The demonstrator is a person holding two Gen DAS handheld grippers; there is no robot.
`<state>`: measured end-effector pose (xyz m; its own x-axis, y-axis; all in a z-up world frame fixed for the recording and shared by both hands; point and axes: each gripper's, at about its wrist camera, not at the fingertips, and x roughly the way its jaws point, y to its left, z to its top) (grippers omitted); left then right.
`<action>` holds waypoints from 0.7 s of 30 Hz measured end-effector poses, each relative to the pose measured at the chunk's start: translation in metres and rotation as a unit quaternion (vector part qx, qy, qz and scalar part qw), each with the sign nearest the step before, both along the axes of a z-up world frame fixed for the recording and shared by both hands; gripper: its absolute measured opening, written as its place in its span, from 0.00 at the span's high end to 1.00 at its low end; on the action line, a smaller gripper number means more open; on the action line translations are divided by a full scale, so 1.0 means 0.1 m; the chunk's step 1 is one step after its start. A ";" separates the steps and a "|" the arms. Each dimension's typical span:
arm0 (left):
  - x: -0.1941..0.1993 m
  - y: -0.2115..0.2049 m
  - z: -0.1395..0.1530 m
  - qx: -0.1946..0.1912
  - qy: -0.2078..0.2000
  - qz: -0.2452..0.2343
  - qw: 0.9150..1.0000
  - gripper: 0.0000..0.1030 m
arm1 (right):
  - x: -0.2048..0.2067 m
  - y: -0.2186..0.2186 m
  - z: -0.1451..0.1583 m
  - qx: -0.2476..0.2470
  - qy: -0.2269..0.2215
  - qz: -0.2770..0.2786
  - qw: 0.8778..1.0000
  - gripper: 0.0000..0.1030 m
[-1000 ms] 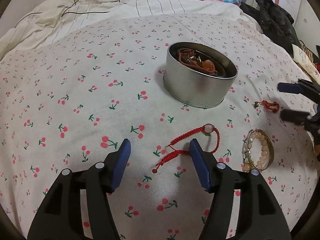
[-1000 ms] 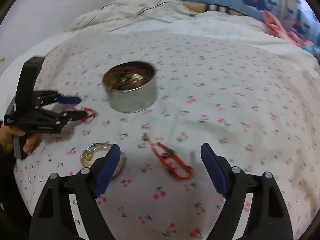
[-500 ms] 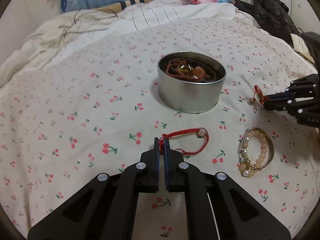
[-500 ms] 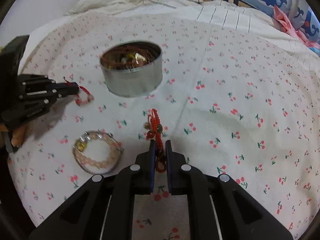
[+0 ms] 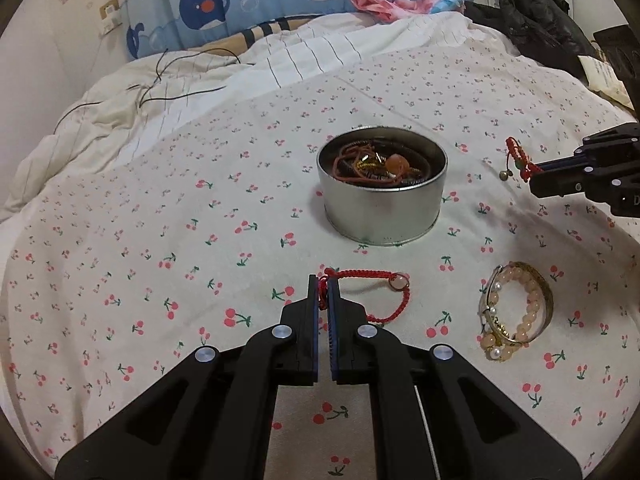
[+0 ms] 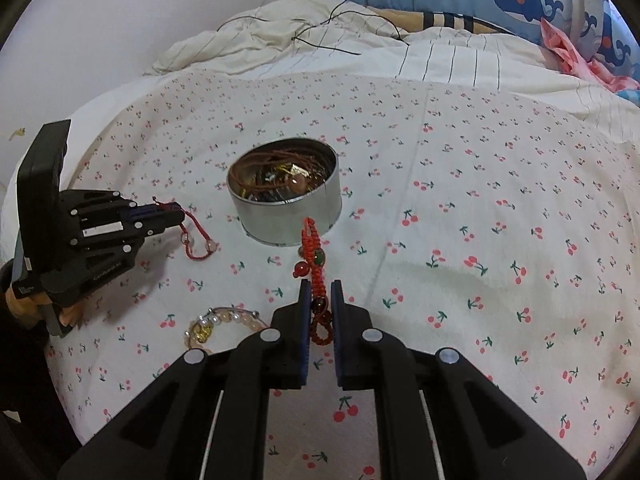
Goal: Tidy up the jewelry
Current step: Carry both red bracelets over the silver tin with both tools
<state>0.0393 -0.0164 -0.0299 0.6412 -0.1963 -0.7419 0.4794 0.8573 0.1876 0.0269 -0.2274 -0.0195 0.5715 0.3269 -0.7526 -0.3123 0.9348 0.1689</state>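
A round metal tin (image 5: pixel 382 216) holding several pieces of jewelry stands on the cherry-print sheet (image 5: pixel 160 240). My left gripper (image 5: pixel 323 285) is shut on a thin red cord bracelet (image 5: pixel 384 278) with a pale bead; its far loop trails on the sheet. In the right wrist view this left gripper (image 6: pixel 180 216) sits left of the tin (image 6: pixel 286 200), the cord bracelet (image 6: pixel 198 246) hanging from it. My right gripper (image 6: pixel 319 289) is shut on a red braided bracelet (image 6: pixel 312 240) with beads. The left wrist view shows that right gripper (image 5: pixel 534 176) holding the braided bracelet (image 5: pixel 518 156) above the sheet.
A pile of pale beaded bracelets (image 5: pixel 516 312) lies right of my left gripper, also the beaded bracelets (image 6: pixel 224 320) under my right one. A rumpled white duvet (image 5: pixel 200 80) with a black cable lies behind. Dark clothing (image 5: pixel 536 20) is at the far right. A hand (image 6: pixel 24 304) grips the left tool.
Both grippers went from wide open to shut, each on a red bracelet. The left one has come up and tilted with its cord; the braided bracelet now hangs off the sheet.
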 end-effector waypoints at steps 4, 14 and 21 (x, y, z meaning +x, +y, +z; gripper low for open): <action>-0.03 -0.02 0.07 -0.002 -0.012 -0.004 1.000 0.96 | 0.00 0.01 0.03 0.009 -0.010 0.002 1.000 0.90; -0.06 -0.08 0.16 -0.013 -0.018 -0.005 1.000 0.97 | -0.01 0.02 0.06 0.021 -0.017 0.011 1.000 0.90; -0.06 -0.17 0.24 -0.021 -0.024 -0.007 0.999 0.97 | -0.02 0.03 0.08 0.028 -0.017 0.011 0.999 0.90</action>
<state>0.0334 -0.0331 -0.0056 0.6725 -0.2354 -0.7017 0.4825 0.8584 0.1744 0.0250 -0.2245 -0.0119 0.5880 0.3816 -0.7131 -0.3400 0.9166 0.2102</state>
